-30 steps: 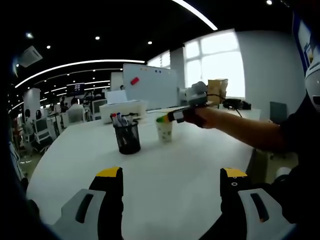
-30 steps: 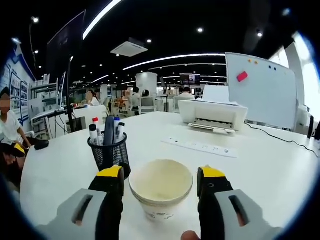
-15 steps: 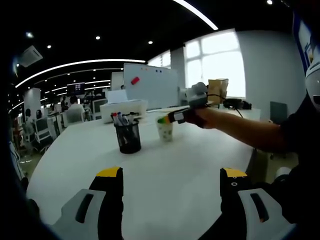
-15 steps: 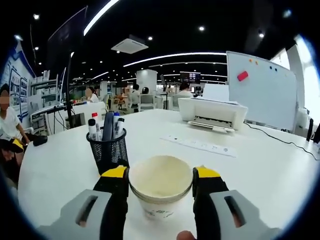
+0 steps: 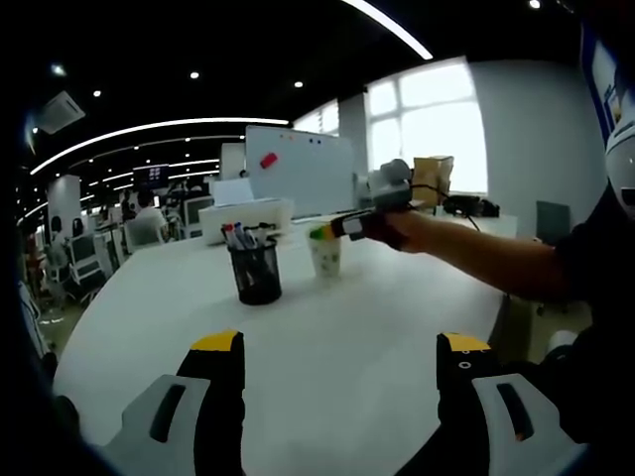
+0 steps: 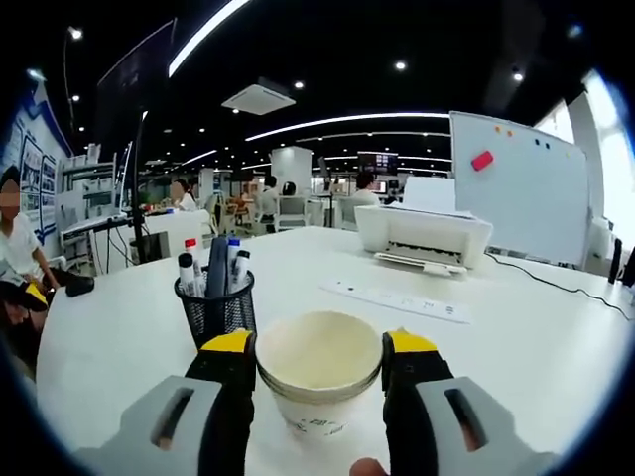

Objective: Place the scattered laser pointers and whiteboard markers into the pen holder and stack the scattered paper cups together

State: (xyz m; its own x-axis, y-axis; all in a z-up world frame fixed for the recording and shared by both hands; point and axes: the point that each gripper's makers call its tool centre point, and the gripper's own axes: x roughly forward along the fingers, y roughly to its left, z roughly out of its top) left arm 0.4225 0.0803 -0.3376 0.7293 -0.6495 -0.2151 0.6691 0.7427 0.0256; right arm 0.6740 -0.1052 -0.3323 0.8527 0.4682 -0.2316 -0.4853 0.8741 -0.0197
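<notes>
My right gripper (image 6: 320, 345) is shut on a cream paper cup (image 6: 319, 372), one yellow-tipped jaw on each side of its rim. In the left gripper view the same cup (image 5: 324, 256) stands upright mid-table, held by the right gripper (image 5: 337, 228) on a person's outstretched arm. A black mesh pen holder (image 6: 215, 307) with several markers and a dark pointer stands just left of the cup. It also shows in the left gripper view, the pen holder (image 5: 257, 274) a short way left of the cup. My left gripper (image 5: 340, 345) hangs open above the near part of the table, nothing between its jaws.
The round white table (image 5: 327, 337) spreads wide in front. A white printer (image 6: 425, 230), a whiteboard (image 6: 516, 183) and a white power strip (image 6: 397, 297) lie beyond the cup. A seated person (image 6: 15, 258) is at far left, and office desks stand behind.
The right gripper's jaws have closed onto the cup's rim. The cup has since shifted slightly up and towards the pen holder. The left gripper has stayed still.
</notes>
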